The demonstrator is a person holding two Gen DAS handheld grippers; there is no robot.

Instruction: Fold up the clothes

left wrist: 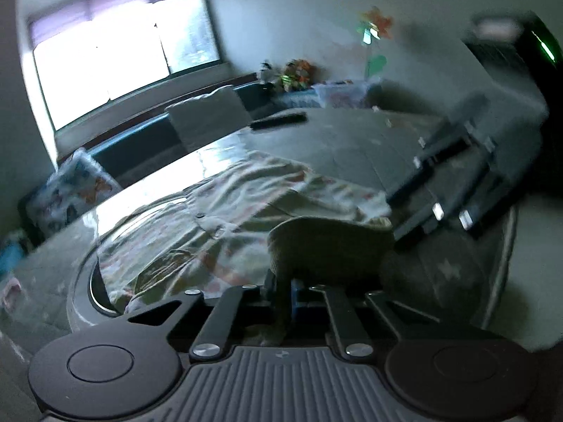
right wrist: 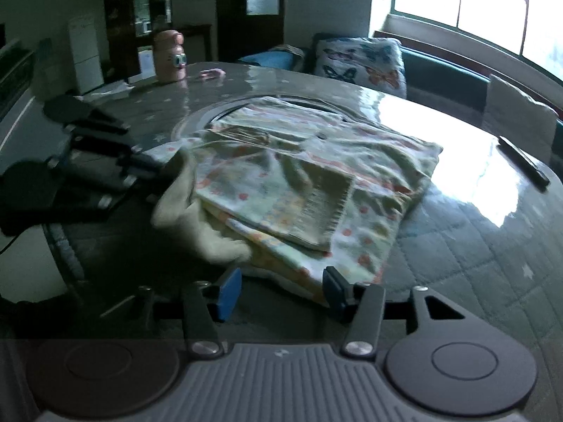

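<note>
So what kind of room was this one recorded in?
Most likely a home living or dining room: a round table with a quilted cover, a butterfly cushion on a window bench, and a dark cabinet behind.

Two low wrist views, close over the table (right wrist: 475, 246), face each other across the shared floral garment (left wrist: 218, 218).

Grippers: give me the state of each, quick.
Left gripper: shut on a fold of the cream cloth.
Right gripper: open, holding nothing, at the near edge of the flowered garment.
</note>
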